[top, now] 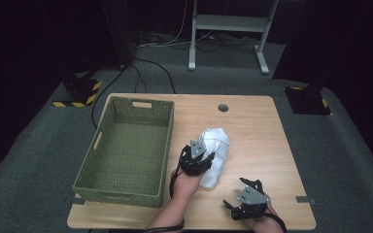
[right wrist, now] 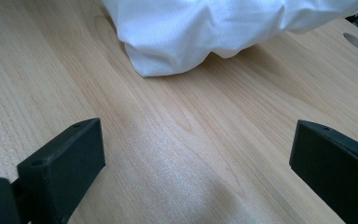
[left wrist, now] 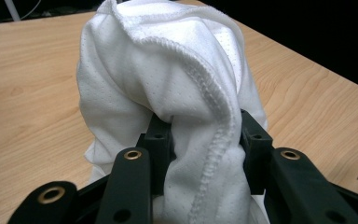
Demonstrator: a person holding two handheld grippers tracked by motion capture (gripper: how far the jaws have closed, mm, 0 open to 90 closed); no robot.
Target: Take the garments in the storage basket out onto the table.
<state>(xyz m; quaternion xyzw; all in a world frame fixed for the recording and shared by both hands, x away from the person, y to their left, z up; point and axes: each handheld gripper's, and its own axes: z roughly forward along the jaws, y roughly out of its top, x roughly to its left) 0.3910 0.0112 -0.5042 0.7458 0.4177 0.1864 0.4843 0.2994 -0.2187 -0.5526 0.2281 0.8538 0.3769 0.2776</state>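
A crumpled white cloth (top: 217,144) lies on the wooden table (top: 257,126), just right of the basket. My left gripper (top: 197,158) sits at the cloth's near-left side. In the left gripper view a hemmed fold of the cloth (left wrist: 168,79) is bunched between the black jaws, and my left gripper (left wrist: 205,140) is shut on it. My right gripper (top: 241,195) rests near the table's front edge, right of the cloth. In the right gripper view my right gripper (right wrist: 198,158) is open over bare wood, with the cloth (right wrist: 214,28) lying farther ahead.
A green woven basket (top: 118,194) with nothing inside takes up the table's left half. A round cable hole (top: 223,108) sits near the far edge. Beyond the table are grey carpet, loose cables and a white desk frame (top: 228,29).
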